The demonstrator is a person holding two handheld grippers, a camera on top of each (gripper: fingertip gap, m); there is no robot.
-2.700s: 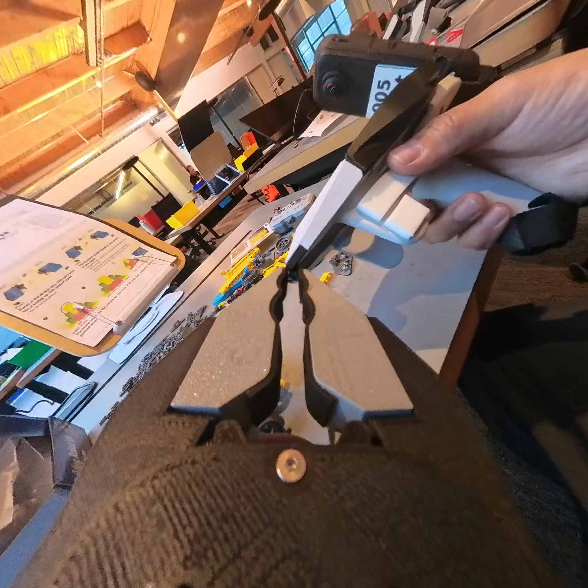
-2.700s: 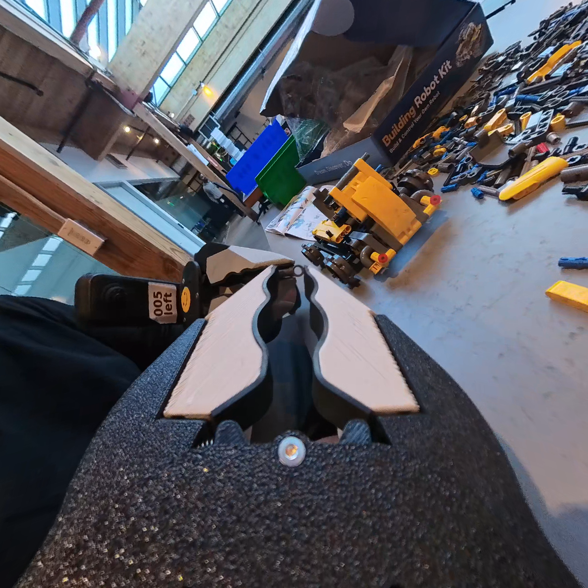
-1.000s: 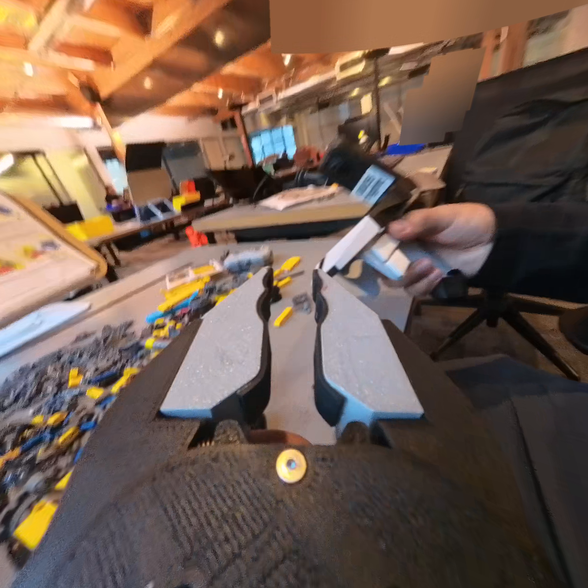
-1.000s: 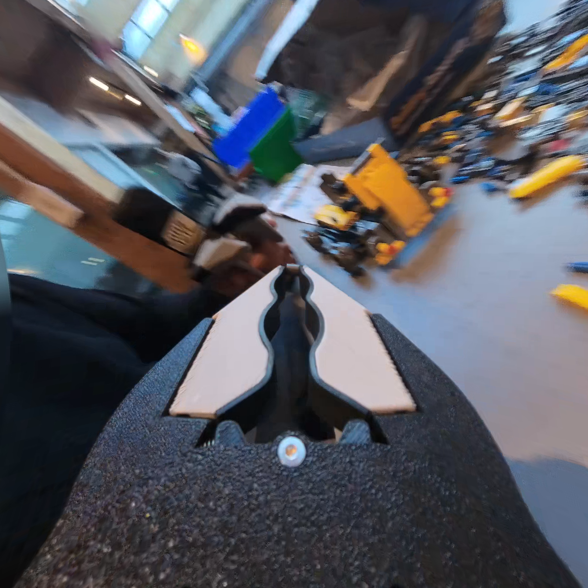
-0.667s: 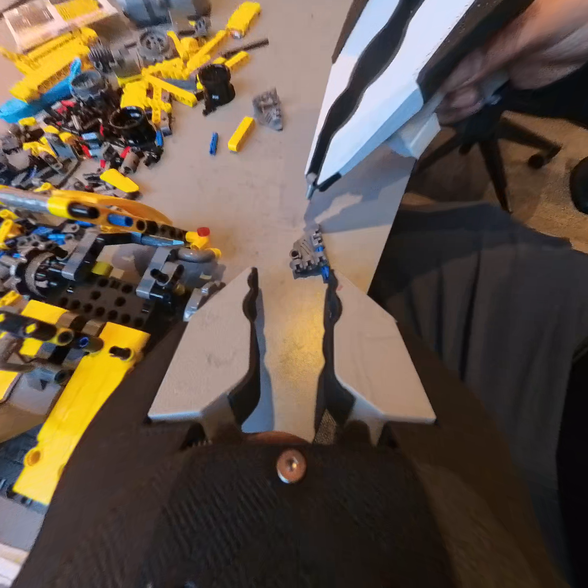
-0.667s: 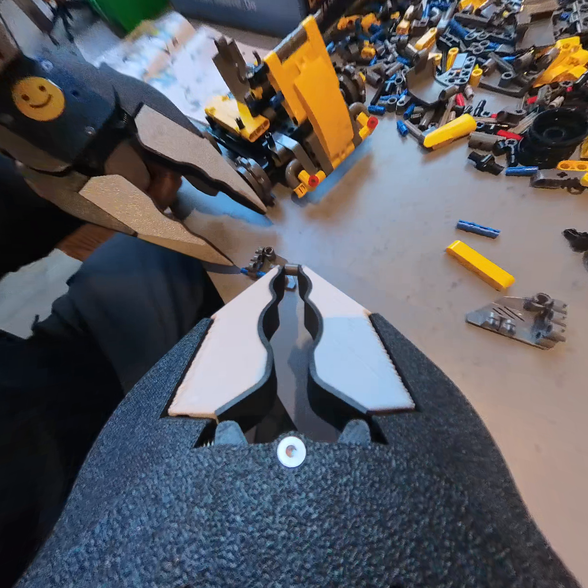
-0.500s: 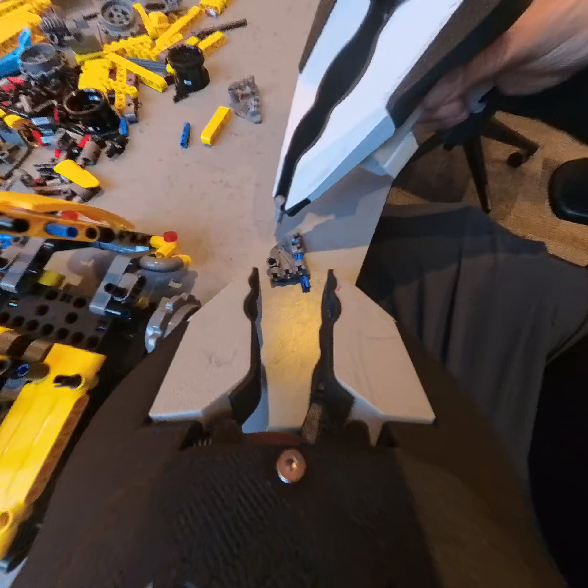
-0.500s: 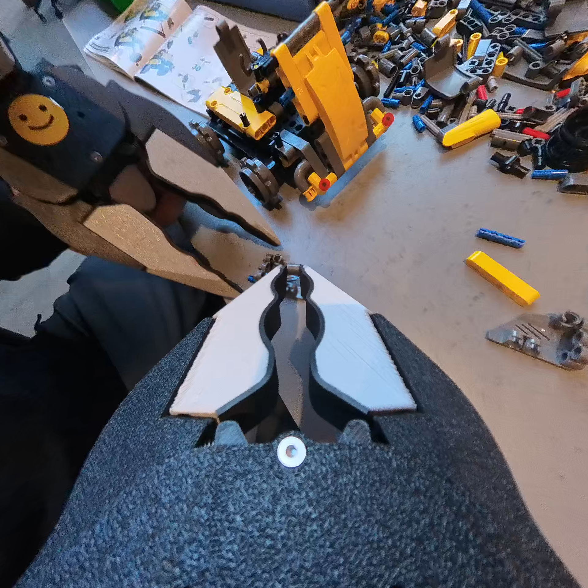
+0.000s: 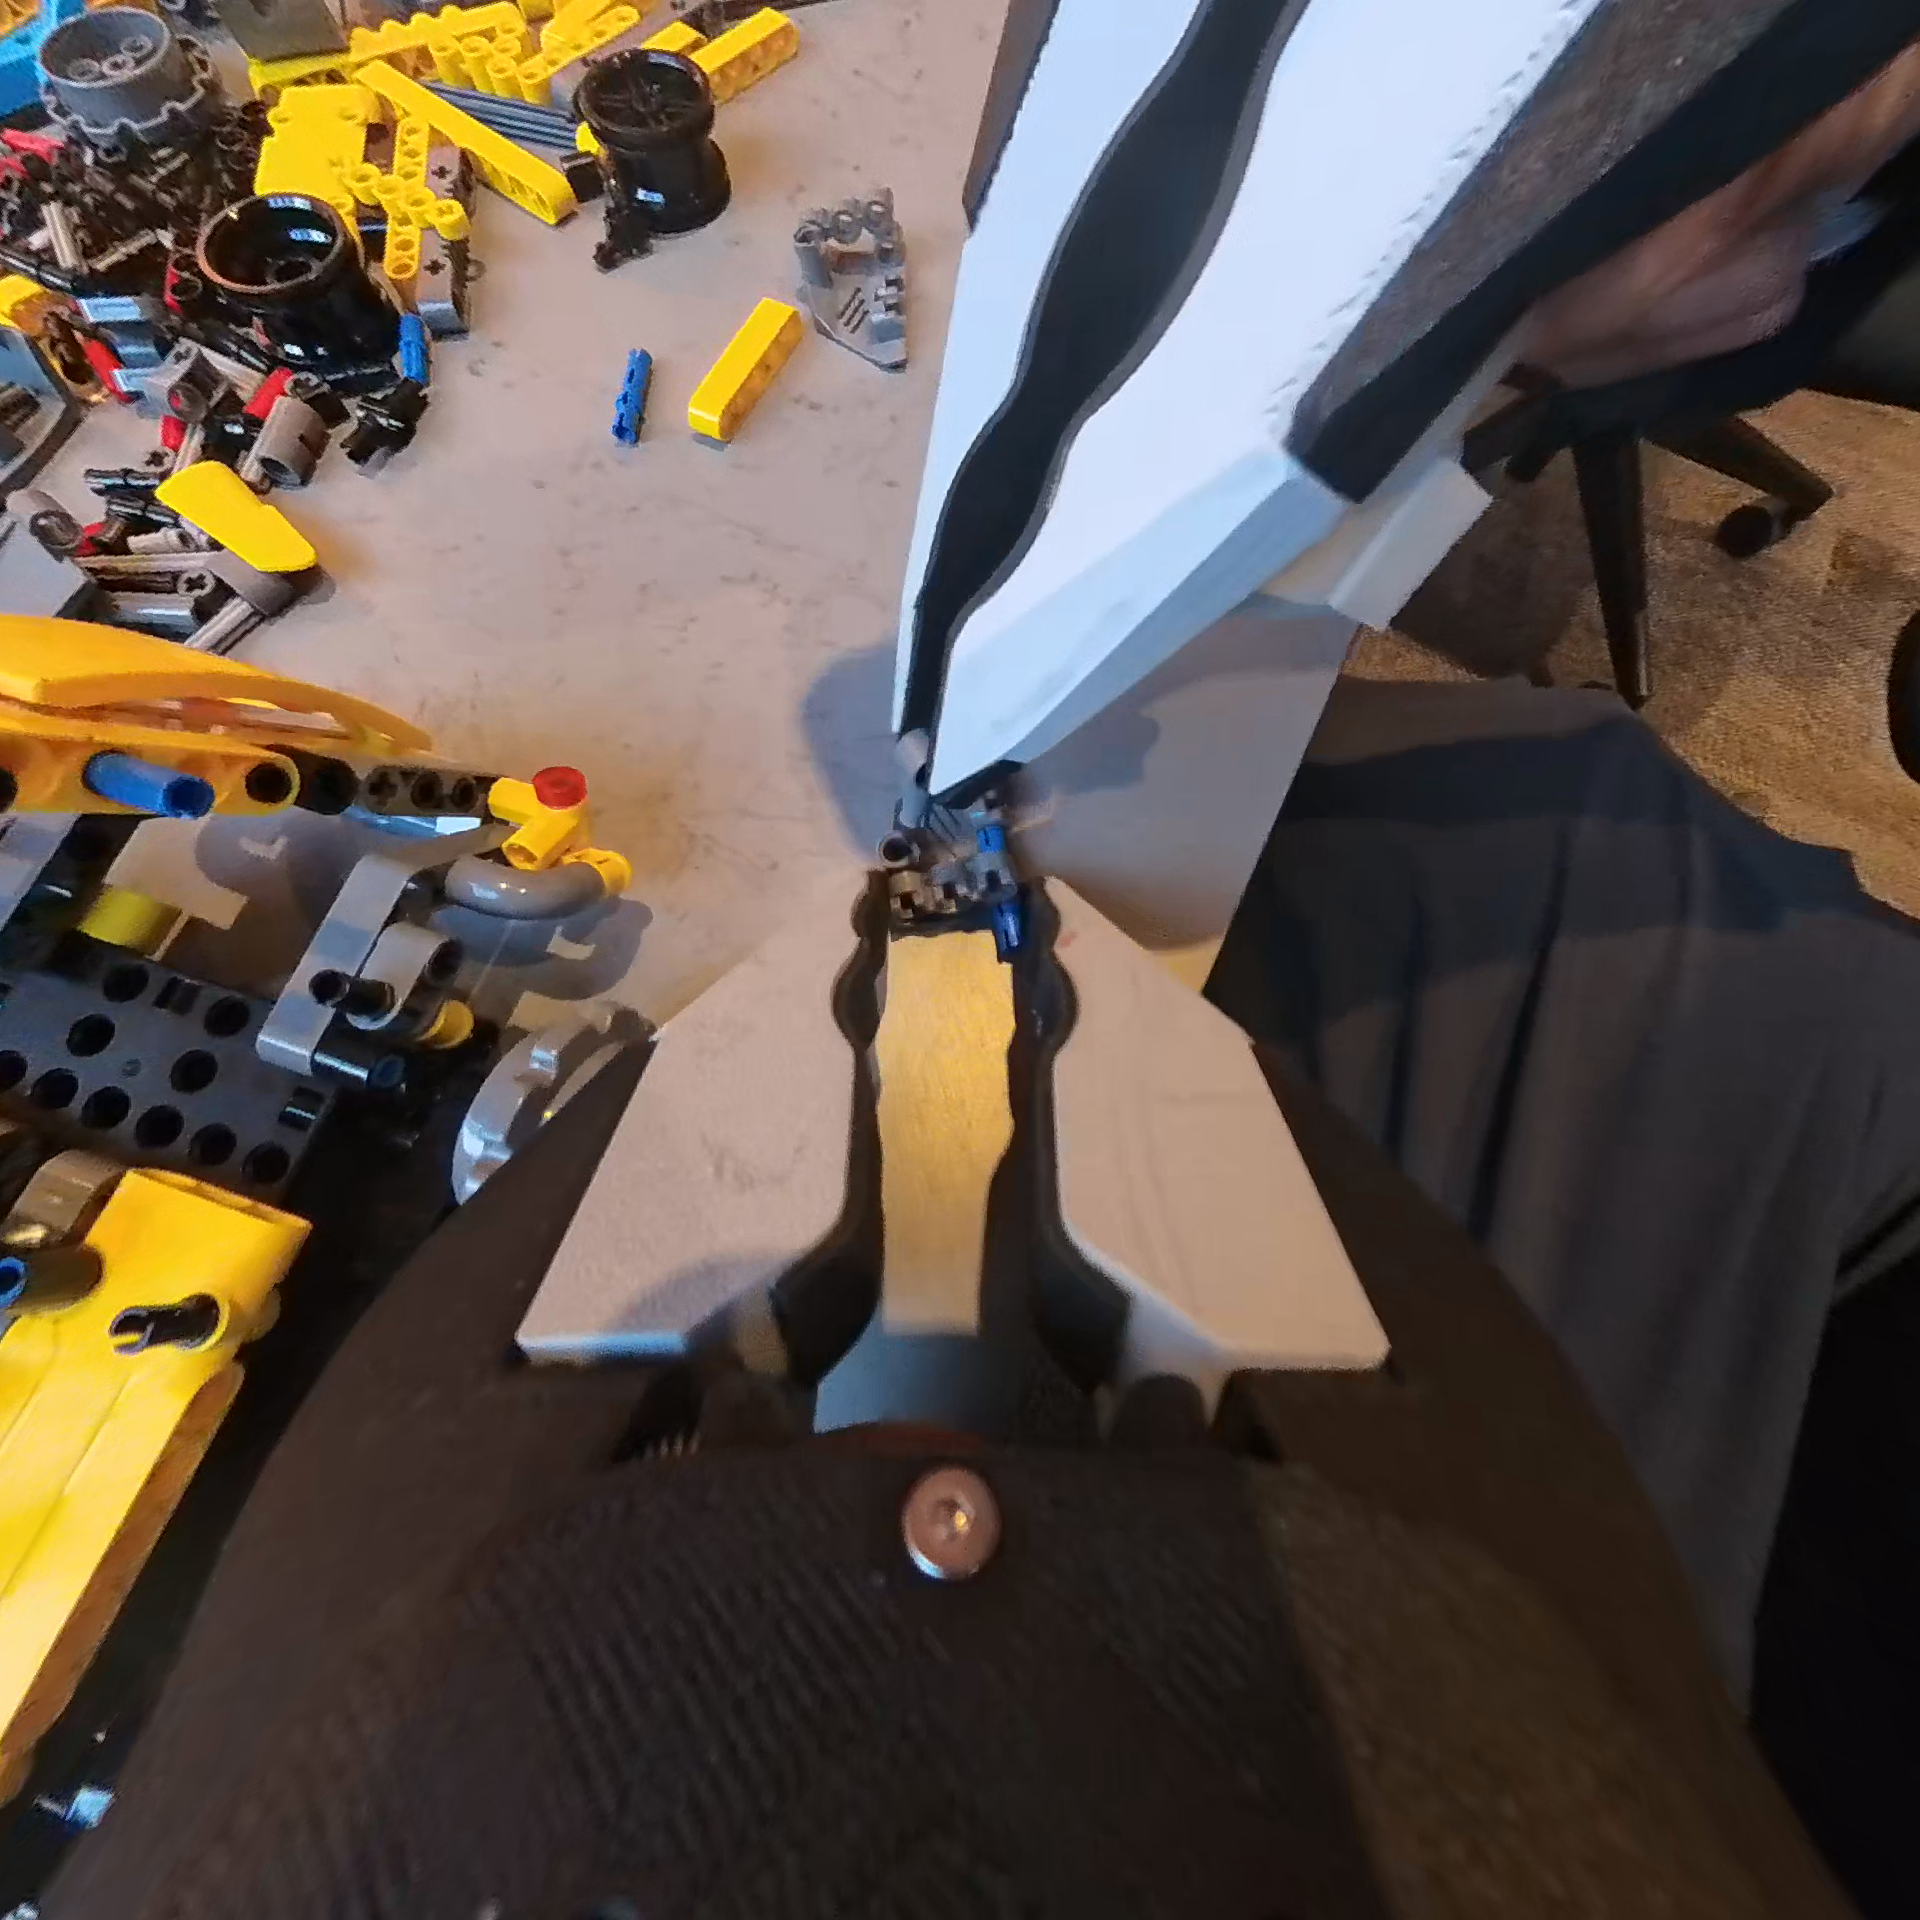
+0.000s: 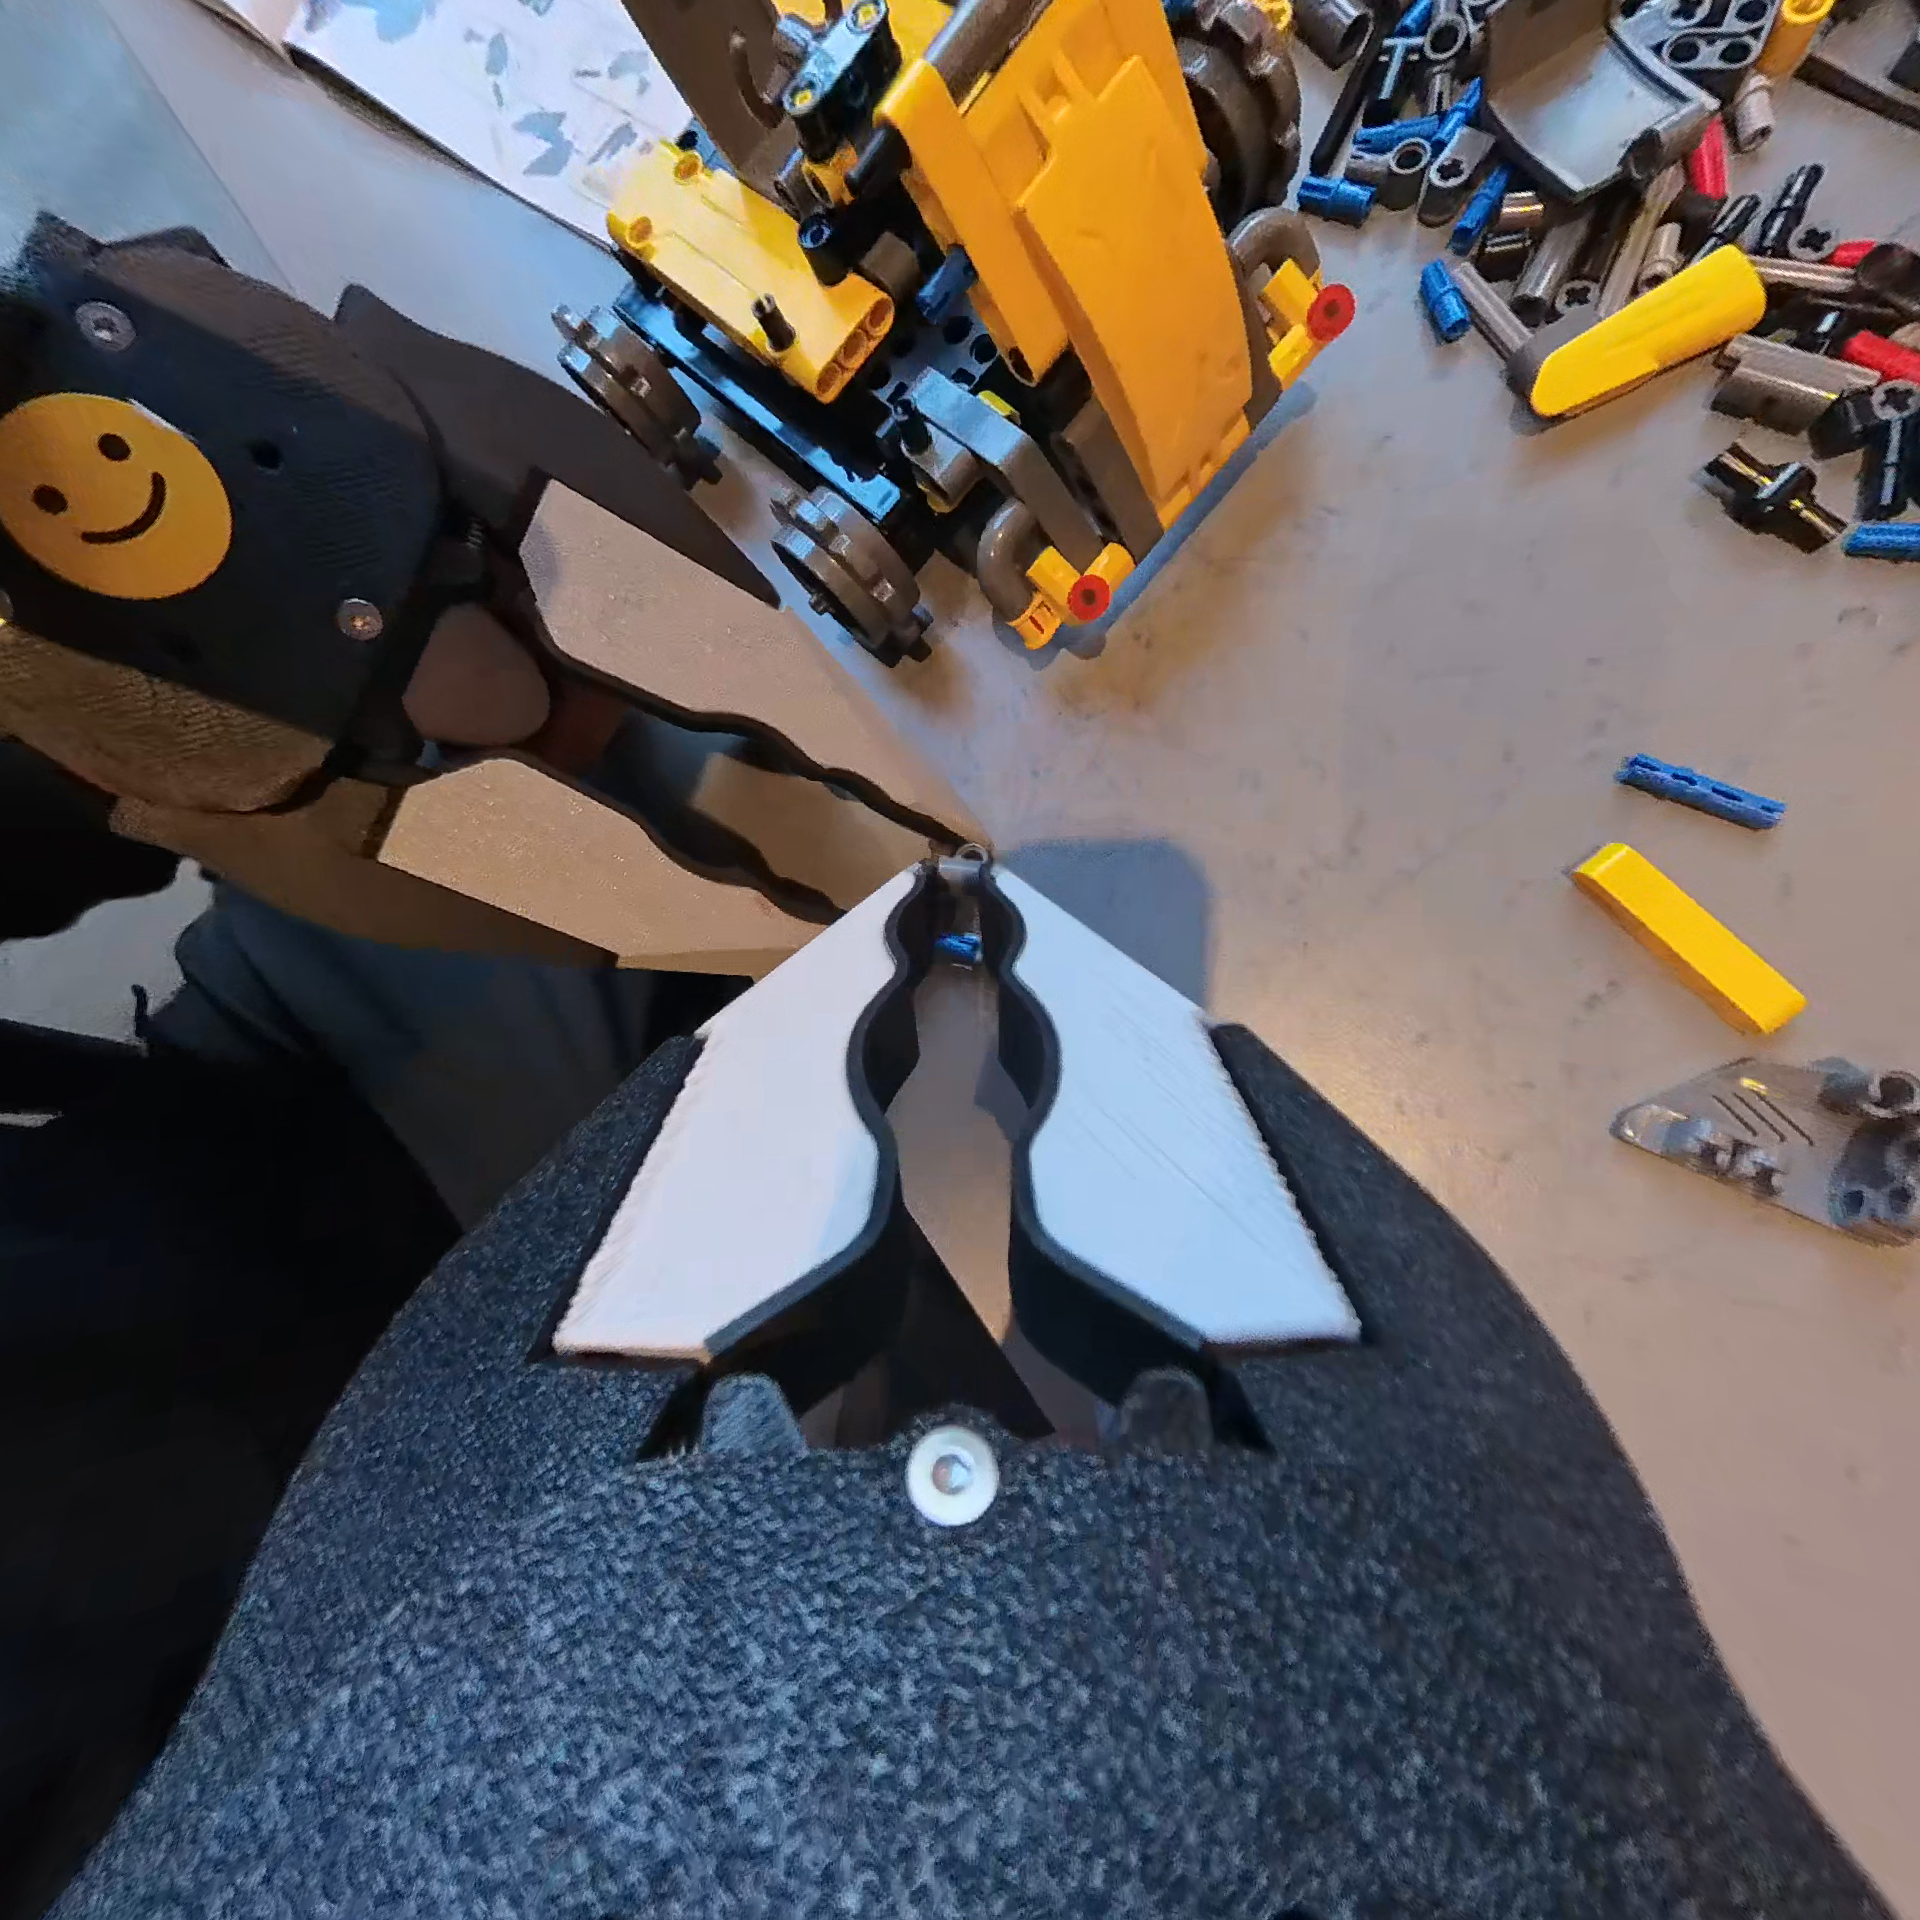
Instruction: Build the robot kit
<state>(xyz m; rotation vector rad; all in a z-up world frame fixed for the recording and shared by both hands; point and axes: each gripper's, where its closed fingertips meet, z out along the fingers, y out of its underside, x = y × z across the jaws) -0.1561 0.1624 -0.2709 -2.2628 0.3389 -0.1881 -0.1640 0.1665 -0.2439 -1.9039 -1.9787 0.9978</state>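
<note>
My left gripper is closed around a small grey gear assembly with a blue pin, close to the grey table's near edge. My right gripper is shut on a small light-grey pin and holds it tip to tip against that assembly. The same pin shows in the left wrist view at the tips of the right gripper. The left gripper comes in from the left in the right wrist view. Only the assembly's blue pin shows there.
A half-built yellow and black vehicle model stands just beyond the grippers, also in the left wrist view. A yellow beam, a blue pin and a grey plate piece lie nearby. A pile of loose parts lies farther off. A person's lap is past the edge. Both grippers' tips are close together, under 4 cm apart.
Both grippers swung down from facing the room to the table. The left gripper opened, moved onto the grey assembly and narrowed around it. The right gripper brought its pin up to it.
</note>
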